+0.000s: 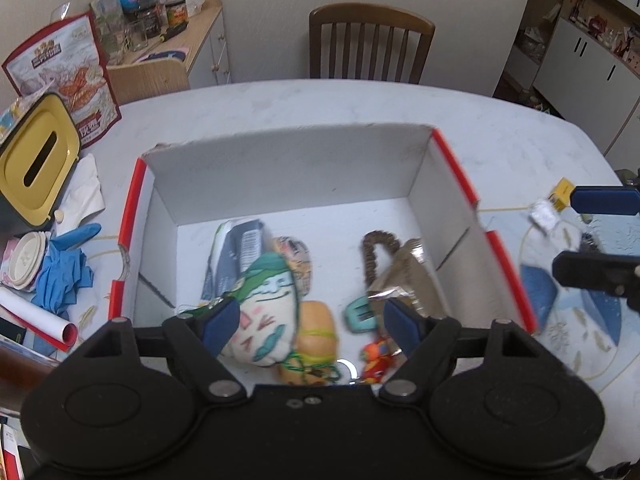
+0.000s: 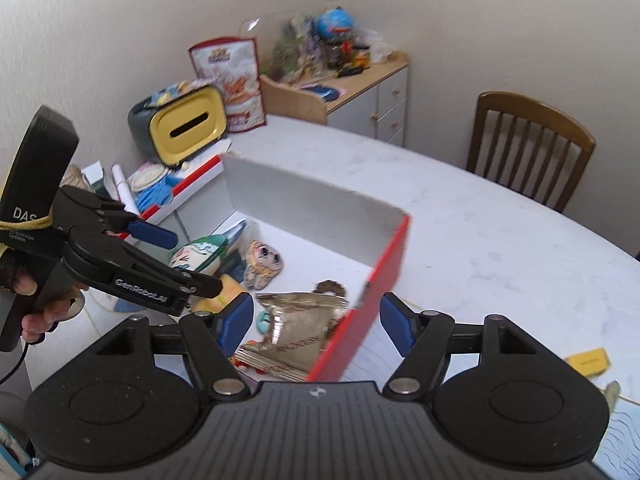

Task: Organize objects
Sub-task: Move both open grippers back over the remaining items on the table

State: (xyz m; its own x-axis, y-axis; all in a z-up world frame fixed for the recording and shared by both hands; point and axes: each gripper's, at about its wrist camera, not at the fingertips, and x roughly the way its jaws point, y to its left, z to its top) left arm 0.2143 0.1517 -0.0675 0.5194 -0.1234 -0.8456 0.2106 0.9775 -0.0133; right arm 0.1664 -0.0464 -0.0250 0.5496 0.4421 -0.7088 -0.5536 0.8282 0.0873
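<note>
Most toys already lie in the box beneath the left gripper; both grippers' jaws gape empty; a yellow block beside the right gripper remains on the counter

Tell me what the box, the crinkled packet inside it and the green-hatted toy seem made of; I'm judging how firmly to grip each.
The box looks like matte white cardboard: flat folded walls, red edges, a torn corner. The crinkled packet seems metallised foil or plastic film, shiny and creased. The green-hatted toy appears to be soft stuffed fabric with a printed face, though the weave is too blurred to confirm.
</note>
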